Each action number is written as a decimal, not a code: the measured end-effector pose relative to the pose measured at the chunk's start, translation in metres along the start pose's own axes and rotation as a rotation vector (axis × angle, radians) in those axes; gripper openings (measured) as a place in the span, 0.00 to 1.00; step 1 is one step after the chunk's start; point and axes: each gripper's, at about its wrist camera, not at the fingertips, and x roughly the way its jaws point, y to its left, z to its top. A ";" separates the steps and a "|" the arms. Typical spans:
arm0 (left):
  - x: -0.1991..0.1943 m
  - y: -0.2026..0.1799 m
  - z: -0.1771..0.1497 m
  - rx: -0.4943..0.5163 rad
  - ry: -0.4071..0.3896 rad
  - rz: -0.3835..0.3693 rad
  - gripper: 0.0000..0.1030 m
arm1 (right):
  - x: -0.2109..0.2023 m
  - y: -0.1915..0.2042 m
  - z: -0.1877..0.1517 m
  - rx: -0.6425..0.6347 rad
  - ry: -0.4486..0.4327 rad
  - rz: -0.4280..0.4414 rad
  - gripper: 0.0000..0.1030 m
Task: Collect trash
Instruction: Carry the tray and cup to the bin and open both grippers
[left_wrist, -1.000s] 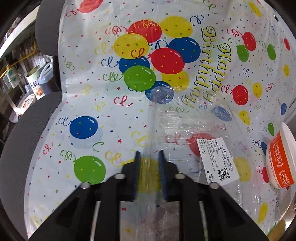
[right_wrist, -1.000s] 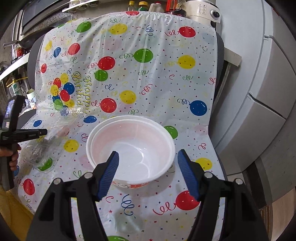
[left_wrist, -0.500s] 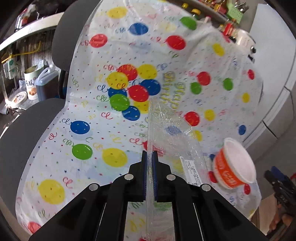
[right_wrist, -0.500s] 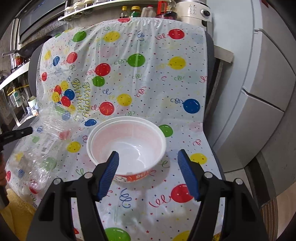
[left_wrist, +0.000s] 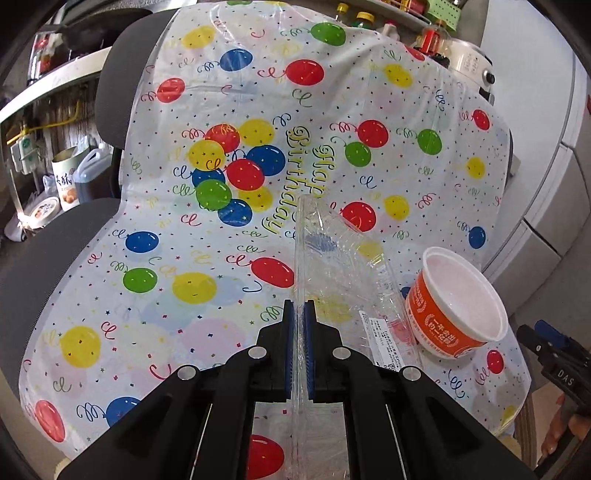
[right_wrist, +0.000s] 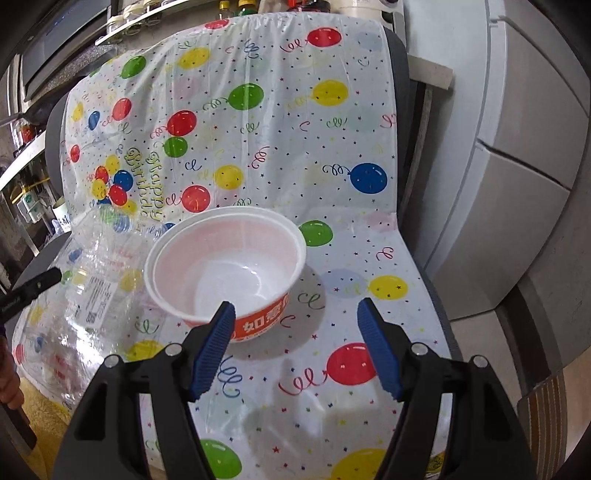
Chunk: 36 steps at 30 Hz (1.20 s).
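Note:
My left gripper (left_wrist: 300, 310) is shut on the edge of a clear plastic wrapper (left_wrist: 343, 266) with a white label, held up off the seat. The wrapper also shows at the left of the right wrist view (right_wrist: 92, 295). An empty orange and white instant-noodle bowl (right_wrist: 225, 273) stands upright on the balloon-print cover; it also shows in the left wrist view (left_wrist: 454, 306). My right gripper (right_wrist: 295, 332) is open and empty, its fingers just in front of the bowl, the left fingertip near its rim.
A "Happy Birthday" balloon-print plastic sheet (right_wrist: 332, 155) covers a grey chair seat and back. Grey cabinets (right_wrist: 517, 147) stand to the right. Shelves with bottles and tins (left_wrist: 66, 181) are on the left.
My left gripper closed on the wrapper and lifted it up and back from the seat. My right gripper moved closer to the bowl and stayed open.

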 end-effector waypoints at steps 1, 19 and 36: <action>0.002 0.000 0.000 0.001 0.002 0.003 0.05 | 0.004 0.000 0.002 0.009 0.005 0.009 0.66; 0.021 0.004 -0.005 -0.005 0.040 0.011 0.06 | 0.065 -0.006 0.022 0.097 0.114 0.032 0.21; -0.009 -0.017 -0.015 0.022 0.018 -0.028 0.06 | -0.002 -0.015 0.014 0.088 -0.012 0.036 0.06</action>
